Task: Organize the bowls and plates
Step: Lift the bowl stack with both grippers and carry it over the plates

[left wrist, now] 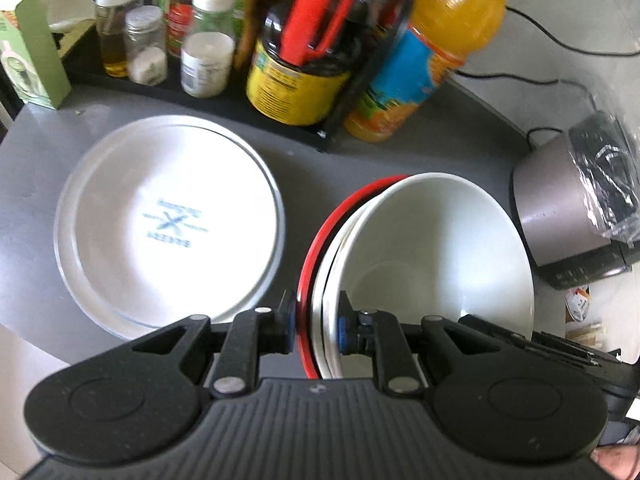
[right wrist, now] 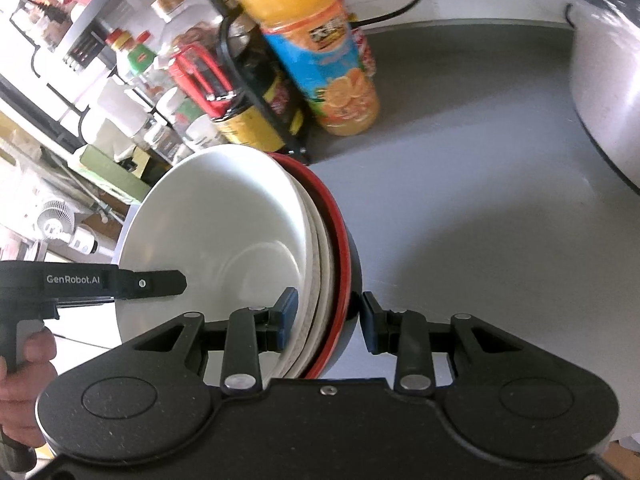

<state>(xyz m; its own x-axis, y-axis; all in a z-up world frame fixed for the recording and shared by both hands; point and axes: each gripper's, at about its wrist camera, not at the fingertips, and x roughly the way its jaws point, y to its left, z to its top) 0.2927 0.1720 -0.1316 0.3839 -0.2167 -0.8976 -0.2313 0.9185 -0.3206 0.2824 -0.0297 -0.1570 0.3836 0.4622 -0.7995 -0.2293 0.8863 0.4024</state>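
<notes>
A grey bench (left wrist: 36, 152) runs under a rack of jars and bottles along the top of the frame, an orange juice bottle (left wrist: 436, 40) beside it. At middle left of the left wrist view, white plates (left wrist: 168, 220) already sit stacked. The bowls (left wrist: 432, 248) are nested too: white ones inside a red-rimmed one with a dark outside. That stack fills the lower centre of both views, apparently lifted off the bench, though blur leaves this unsure. The left claw (left wrist: 318, 322) is clamped on its near rim. The right claw (right wrist: 328, 320) pinches the opposite rim. Setting the bowls down seems all that remains.
</notes>
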